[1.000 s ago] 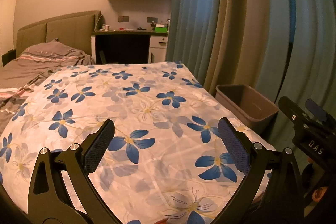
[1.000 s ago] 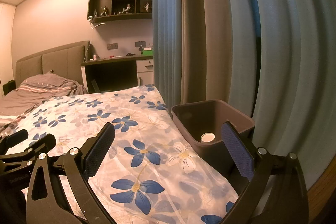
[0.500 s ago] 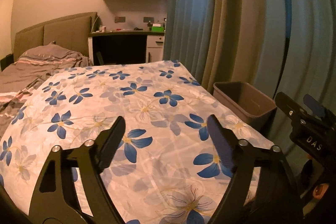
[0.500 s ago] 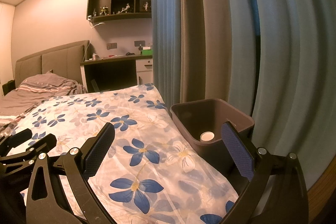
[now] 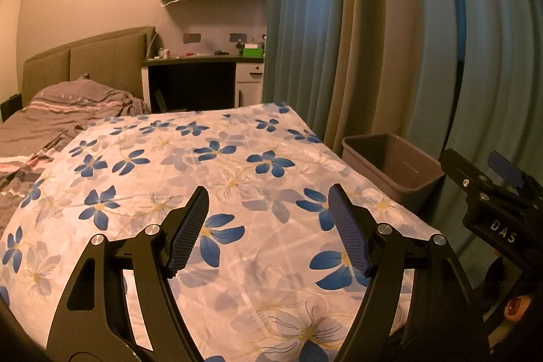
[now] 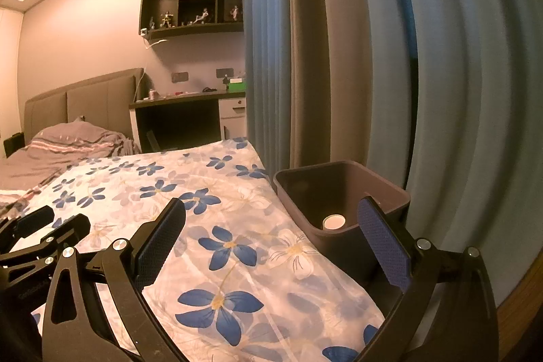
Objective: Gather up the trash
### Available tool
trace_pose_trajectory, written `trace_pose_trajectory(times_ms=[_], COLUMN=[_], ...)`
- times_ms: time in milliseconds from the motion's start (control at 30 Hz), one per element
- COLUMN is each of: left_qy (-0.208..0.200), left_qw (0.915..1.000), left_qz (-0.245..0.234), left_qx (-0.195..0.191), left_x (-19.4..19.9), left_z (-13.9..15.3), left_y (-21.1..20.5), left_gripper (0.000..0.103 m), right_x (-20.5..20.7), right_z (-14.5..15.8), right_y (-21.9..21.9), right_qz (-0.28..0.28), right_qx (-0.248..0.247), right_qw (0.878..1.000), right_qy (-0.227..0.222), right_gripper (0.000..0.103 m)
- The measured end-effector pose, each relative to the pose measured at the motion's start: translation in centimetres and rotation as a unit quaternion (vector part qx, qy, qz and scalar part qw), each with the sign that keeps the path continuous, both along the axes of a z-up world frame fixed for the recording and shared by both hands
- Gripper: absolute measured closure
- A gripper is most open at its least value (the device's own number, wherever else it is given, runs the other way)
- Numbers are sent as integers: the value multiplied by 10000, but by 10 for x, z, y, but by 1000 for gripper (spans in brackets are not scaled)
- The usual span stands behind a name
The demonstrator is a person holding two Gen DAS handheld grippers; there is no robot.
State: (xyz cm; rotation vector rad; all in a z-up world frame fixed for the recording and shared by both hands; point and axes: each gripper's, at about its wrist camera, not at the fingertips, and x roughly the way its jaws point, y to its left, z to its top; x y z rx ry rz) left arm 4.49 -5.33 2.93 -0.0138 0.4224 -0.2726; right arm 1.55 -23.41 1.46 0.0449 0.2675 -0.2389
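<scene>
Left wrist view: I see my left gripper [image 5: 268,226] held over the flowered bedspread [image 5: 217,178], its jaws released with nothing between them, only cloth showing through the gap. The bedspread lies flat and bare ahead of me, with open room out to the far edge of the bed. Its right edge drops off just beside the grey bin [image 5: 390,165], which stands between the bed and the long curtains [image 5: 373,39]. The bin sits up and to the right of my jaws, well outside their gap, its open mouth facing up; from here I cannot see its bottom. My right gripper [image 5: 492,192] pokes in at the right edge, close to the bin. To the left, a rumpled grey blanket [image 5: 68,104] bounds the spread, and a dark desk [image 5: 197,80] closes off the far end.

Right wrist view: my right gripper [image 6: 271,233] also has its jaws spread wide and empty. The bin [image 6: 342,178] stands upright just past the right finger, which overlaps its near corner. Inside, on the bottom, lies a small round white piece of trash [image 6: 334,221], flat face up; being round, it shows no long axis. It appears within the jaws' gap, nearer the right pad, but down in the bin. The curtains [image 6: 424,90] hang right behind the bin, so the room on that side is tight. My left gripper [image 6: 40,240] shows at the lower left, above the bedspread [image 6: 203,226].
</scene>
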Motion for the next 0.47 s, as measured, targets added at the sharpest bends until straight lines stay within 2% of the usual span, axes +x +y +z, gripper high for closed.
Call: trace_pose_trajectory(times_ms=[200,467], left_qy=[-34,-77], left_qw=[10000,9994], left_qz=[83,337], left_qx=[10,31], left_x=[-1,-4], left_z=[2,6], left_y=[2,6], left_gripper=[27,7], right_x=[-3,-7], right_z=[1,4], right_y=[-1,0], right_qz=[-42,-103], right_qx=[37,86], right_qw=[10000,9998], right_qy=[-53,-145], right_gripper=[6,6])
